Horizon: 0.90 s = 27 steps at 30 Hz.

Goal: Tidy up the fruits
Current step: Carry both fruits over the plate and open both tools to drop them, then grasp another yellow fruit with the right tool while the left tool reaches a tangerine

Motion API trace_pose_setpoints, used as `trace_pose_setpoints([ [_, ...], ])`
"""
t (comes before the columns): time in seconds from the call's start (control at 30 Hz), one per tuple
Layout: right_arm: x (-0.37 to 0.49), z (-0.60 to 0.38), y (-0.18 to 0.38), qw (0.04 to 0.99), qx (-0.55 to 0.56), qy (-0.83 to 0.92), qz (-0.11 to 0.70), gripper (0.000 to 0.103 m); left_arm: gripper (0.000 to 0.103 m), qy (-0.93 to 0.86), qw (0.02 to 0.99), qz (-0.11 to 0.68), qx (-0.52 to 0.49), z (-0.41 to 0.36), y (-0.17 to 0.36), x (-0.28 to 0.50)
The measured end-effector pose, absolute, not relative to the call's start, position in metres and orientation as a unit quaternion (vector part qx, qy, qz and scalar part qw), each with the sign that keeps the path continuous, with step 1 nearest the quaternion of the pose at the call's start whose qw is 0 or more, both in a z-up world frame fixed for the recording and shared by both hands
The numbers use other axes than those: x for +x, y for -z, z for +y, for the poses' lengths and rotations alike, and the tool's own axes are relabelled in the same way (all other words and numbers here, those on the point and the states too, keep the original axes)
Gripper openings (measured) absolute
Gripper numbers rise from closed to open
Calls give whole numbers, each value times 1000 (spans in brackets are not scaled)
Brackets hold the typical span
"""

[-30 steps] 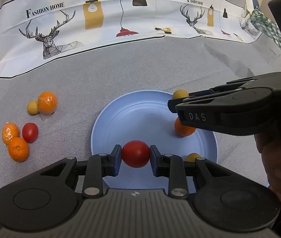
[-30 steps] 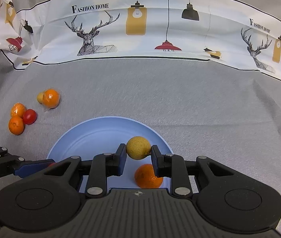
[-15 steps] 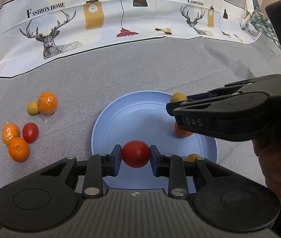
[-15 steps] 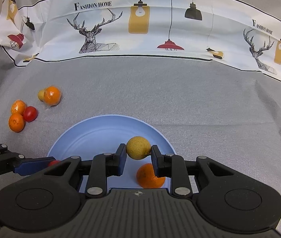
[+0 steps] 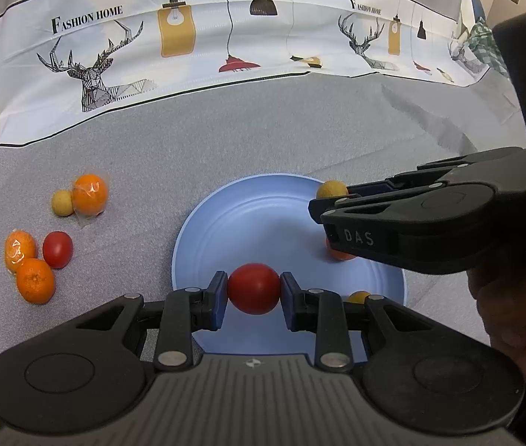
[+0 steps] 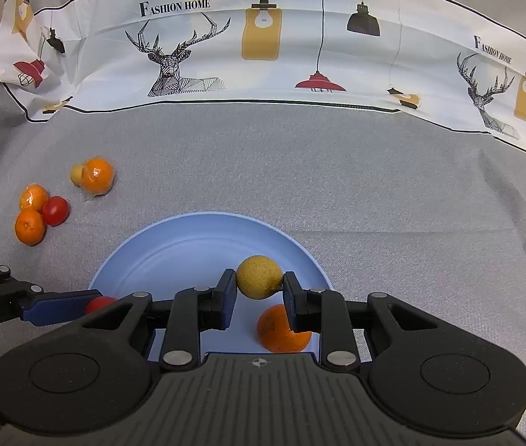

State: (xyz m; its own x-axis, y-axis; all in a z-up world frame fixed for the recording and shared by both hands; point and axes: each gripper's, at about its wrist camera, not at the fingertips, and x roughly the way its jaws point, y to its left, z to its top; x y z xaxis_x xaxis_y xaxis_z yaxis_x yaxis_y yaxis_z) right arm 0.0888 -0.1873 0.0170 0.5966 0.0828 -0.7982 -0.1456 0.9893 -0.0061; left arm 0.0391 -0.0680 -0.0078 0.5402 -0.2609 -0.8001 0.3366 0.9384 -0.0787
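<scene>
My left gripper (image 5: 253, 293) is shut on a red tomato (image 5: 253, 288) and holds it over the near part of the blue plate (image 5: 248, 219). My right gripper (image 6: 259, 285) is shut on a small yellow fruit (image 6: 259, 277) over the plate (image 6: 188, 241); that fruit also shows in the left wrist view (image 5: 331, 189). An orange (image 6: 281, 330) lies on the plate under the right fingers. A small yellow fruit (image 5: 359, 296) lies on the plate's near right part. The left gripper's blue pad (image 6: 62, 308) and its tomato (image 6: 100, 303) show at the left of the right wrist view.
On the grey cloth left of the plate lie a wrapped orange (image 5: 90, 195) beside a small yellow fruit (image 5: 62, 202), and a group of a wrapped orange (image 5: 19, 249), a red tomato (image 5: 57, 249) and a bare orange (image 5: 36, 285). A printed white cloth (image 5: 225, 37) rises at the back.
The right gripper with the yellow fruit has shifted a little to the left over the plate. The left gripper has held still with the tomato.
</scene>
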Motion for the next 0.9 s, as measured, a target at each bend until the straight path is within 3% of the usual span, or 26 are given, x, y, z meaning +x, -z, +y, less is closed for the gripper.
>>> trace_pose_setpoints([
  [0.23,88,-188,-18,895,-33,-65,441,29,37,172,877,448,35,-66,6,39],
  [0.3,88,-188,-19,897,-36,-58,438,50,47,172,877,449,30,-64,5,40],
  [0.53,86,-188,-24,903,-20,-45,426,54,47,148,890,431,28,-53,-4,38],
  [0.6,86,-189,-27,907,-11,-40,420,54,42,136,898,417,22,-46,-11,36],
  [0.67,85,-191,-30,911,2,-34,411,53,20,128,910,395,10,-33,-22,31],
  [0.77,86,-189,-33,915,17,-35,400,53,7,127,916,380,-22,-8,-41,28],
  [0.83,84,-183,-35,919,19,-45,391,45,6,124,921,368,-27,8,-56,31],
  [0.9,82,-175,-38,923,20,-65,378,25,6,106,931,348,-29,25,-70,35],
])
